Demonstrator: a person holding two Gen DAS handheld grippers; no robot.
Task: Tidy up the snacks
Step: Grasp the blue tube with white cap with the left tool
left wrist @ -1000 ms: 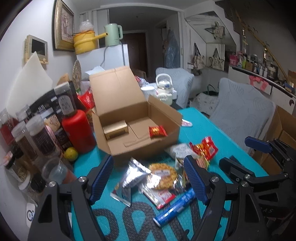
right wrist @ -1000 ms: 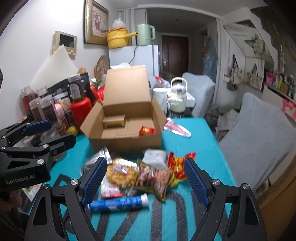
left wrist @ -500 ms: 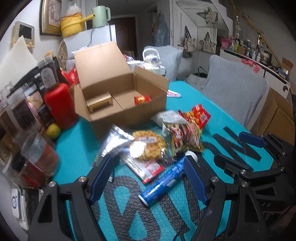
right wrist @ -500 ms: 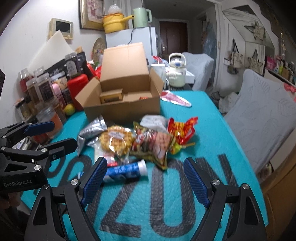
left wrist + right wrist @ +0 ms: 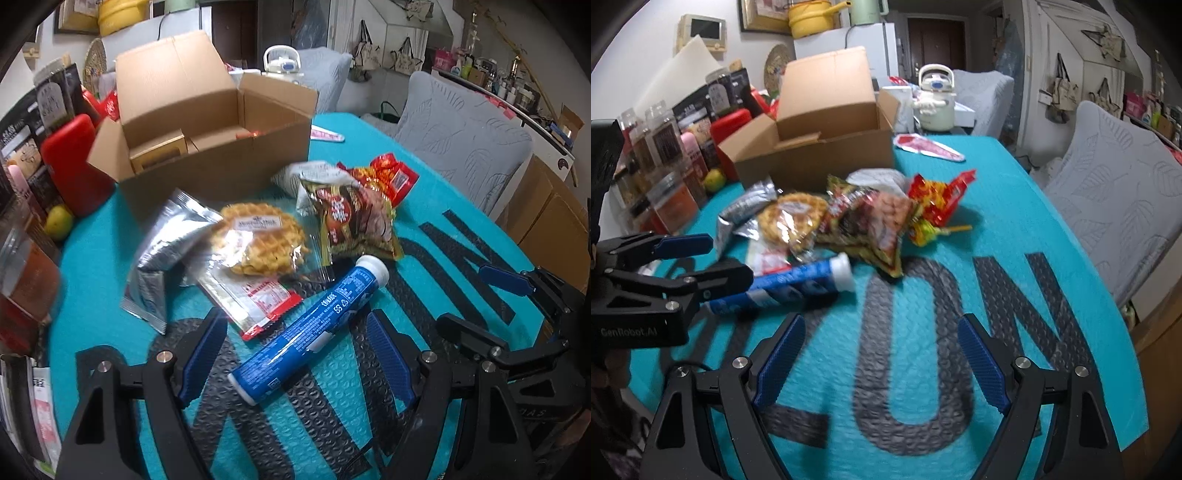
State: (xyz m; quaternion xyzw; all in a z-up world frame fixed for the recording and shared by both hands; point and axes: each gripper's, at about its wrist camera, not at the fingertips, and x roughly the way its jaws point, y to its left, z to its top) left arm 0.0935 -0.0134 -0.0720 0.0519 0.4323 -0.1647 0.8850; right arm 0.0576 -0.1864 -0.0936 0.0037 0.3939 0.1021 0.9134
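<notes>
Moved: both tools lower, nearer snack pile.
Left tool [image 5: 295, 354]: released, straddling blue plastic tube [image 5: 310, 328].
Right tool [image 5: 879, 362]: released, empty.
Handling: tube probably stiff, slick; grip mid-body.

"GenRobot.AI" in pale letters on the left gripper [image 5: 713, 266] body, left of the right gripper | large dark letters "ON" on the teal mat [image 5: 1015, 229] ahead of both tools | snack wrapper print too blurred to read

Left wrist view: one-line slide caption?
Open left gripper over a blue tube, snack packets piled before the open cardboard box.
</notes>
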